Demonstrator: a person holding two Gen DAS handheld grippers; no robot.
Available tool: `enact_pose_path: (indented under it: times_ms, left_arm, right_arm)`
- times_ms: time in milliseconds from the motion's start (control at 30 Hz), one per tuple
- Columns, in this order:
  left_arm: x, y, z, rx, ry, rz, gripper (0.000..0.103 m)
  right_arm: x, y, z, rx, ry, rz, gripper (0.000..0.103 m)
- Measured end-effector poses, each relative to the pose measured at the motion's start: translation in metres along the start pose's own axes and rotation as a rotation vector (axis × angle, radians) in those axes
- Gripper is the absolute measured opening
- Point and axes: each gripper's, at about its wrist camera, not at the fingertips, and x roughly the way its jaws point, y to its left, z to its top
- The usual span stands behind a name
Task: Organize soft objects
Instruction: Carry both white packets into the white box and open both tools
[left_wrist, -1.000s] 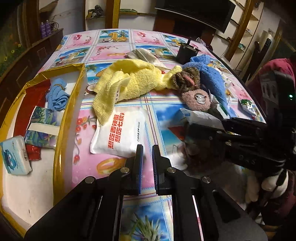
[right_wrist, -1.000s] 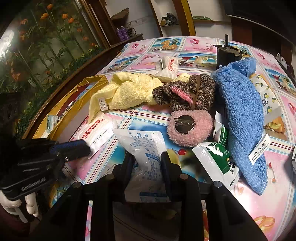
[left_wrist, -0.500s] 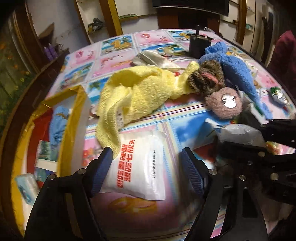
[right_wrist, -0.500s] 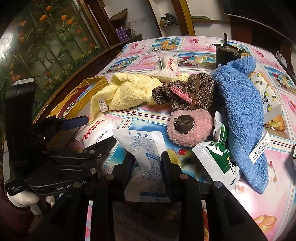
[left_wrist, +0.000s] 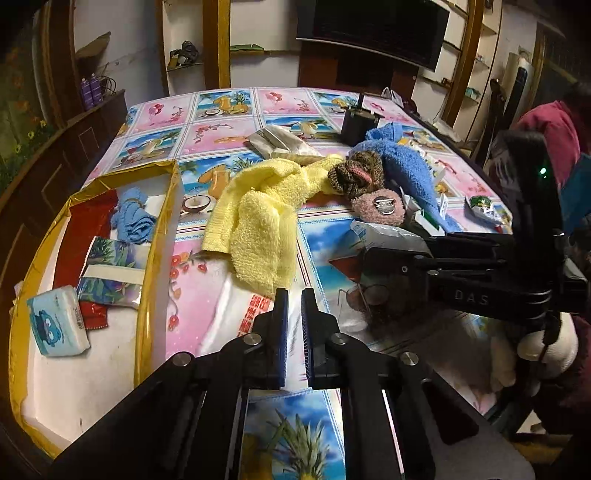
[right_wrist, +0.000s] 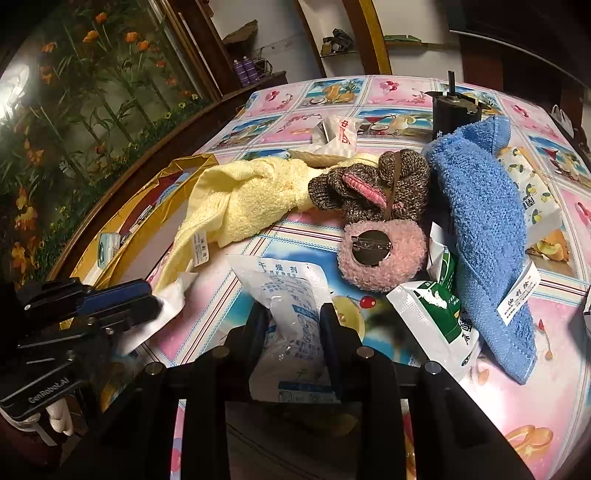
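Left gripper (left_wrist: 294, 310) has its jaws pinched on the near edge of the white packet (left_wrist: 236, 317) with red lettering, flat on the bench (left_wrist: 221, 125) just right of the gold tray (left_wrist: 146, 295). Right gripper (right_wrist: 291, 325) is clamped on a crinkly clear sachet (right_wrist: 291, 295), blue print.

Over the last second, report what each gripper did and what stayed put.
The left gripper opened wide over the white packet with red print, then shut its jaws on the packet's edge. The right gripper stayed clamped on the clear desiccant pouch, unmoved. The yellow towel, blue towel, pink brooch and gold tray lie as before.
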Motion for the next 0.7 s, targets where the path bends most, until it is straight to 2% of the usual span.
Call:
enact_pose_path:
  times_ms: [100,200,233,267,300,333,367,400,500,533,567,600,667,700]
  left_arm:
    - [-0.021,0.015,-0.005,-0.068,-0.039,-0.049,0.006]
    - [-0.026,0.038,-0.010,-0.166,-0.023,-0.138,0.006]
    - [-0.026,0.040,-0.012,-0.169,-0.012,-0.146,0.011]
    - [-0.025,0.038,-0.015,-0.151,0.001,-0.121,0.015]
    - [-0.022,0.034,-0.017,-0.124,0.015,-0.088,0.031]
    - [-0.018,0.027,-0.018,-0.089,0.030,-0.054,0.055]
    - [-0.012,0.020,-0.019,-0.048,0.046,-0.018,0.064]
    - [-0.006,0.013,-0.019,-0.008,0.046,0.012,0.068]
    - [0.021,0.000,-0.017,0.109,0.074,0.118,0.070]
    - [0.036,-0.004,-0.018,0.163,0.103,0.176,0.077]
    - [0.039,-0.008,-0.019,0.201,0.055,0.211,0.080]
    - [0.044,-0.008,-0.019,0.209,0.064,0.211,0.083]
    - [0.047,-0.002,-0.015,0.164,0.093,0.145,0.074]
    - [0.047,-0.002,-0.017,0.172,0.099,0.138,0.059]
  right_arm:
    - [-0.004,0.001,-0.001,0.000,-0.019,-0.002,0.029]
    - [-0.001,0.003,-0.002,-0.009,-0.004,-0.010,0.029]
    - [0.000,0.004,-0.003,-0.012,0.001,-0.013,0.029]
    - [0.001,0.006,-0.003,-0.017,0.004,-0.017,0.029]
    - [0.002,0.007,-0.003,-0.020,0.007,-0.018,0.029]
    - [0.003,0.007,-0.003,-0.021,0.011,-0.018,0.029]
    - [0.003,0.008,-0.002,-0.023,0.011,-0.019,0.029]
    - [0.003,0.008,-0.002,-0.022,0.011,-0.018,0.029]
    - [0.004,0.007,-0.002,-0.019,0.012,-0.013,0.029]
    - [0.004,0.006,-0.002,-0.016,0.013,-0.011,0.029]
    - [0.004,0.006,-0.002,-0.014,0.013,-0.007,0.029]
    - [0.005,0.005,-0.003,-0.012,0.016,-0.004,0.029]
    - [0.004,0.005,-0.003,-0.006,0.015,0.005,0.029]
    - [0.004,0.004,-0.003,-0.002,0.018,0.011,0.029]
